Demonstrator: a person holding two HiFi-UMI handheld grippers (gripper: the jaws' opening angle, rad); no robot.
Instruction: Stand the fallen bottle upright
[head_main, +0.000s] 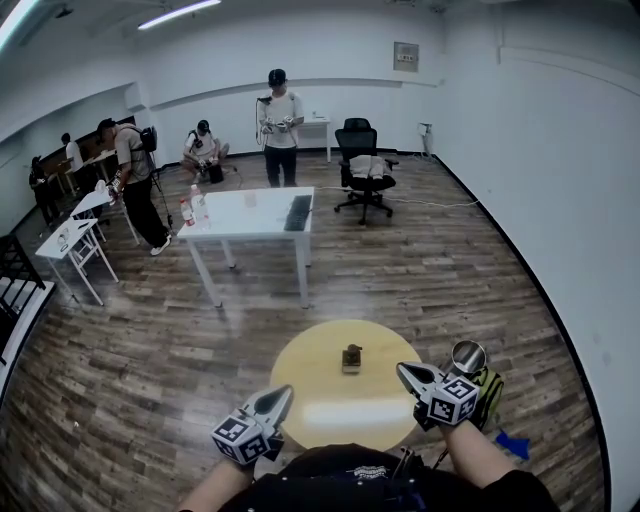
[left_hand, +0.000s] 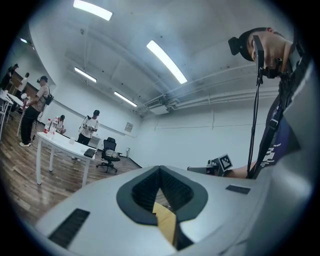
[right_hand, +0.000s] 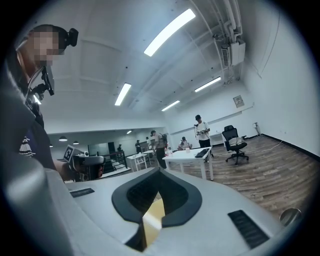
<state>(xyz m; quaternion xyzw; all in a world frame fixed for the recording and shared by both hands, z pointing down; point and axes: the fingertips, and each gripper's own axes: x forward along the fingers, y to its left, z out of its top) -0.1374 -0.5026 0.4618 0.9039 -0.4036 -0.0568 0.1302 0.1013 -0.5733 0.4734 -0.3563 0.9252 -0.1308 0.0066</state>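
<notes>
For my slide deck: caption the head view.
Left gripper and right gripper, both shut, near a round yellow table bearing a small dark object.

The head view looks steeply down from above the person, with the white table (head_main: 255, 215) far ahead. Each gripper view rides close behind its own jaws, facing level and angled inward. The left one shows the right gripper (left_hand: 192, 168) nearby and the white table far left. The right one shows that table distant, near centre.
</notes>
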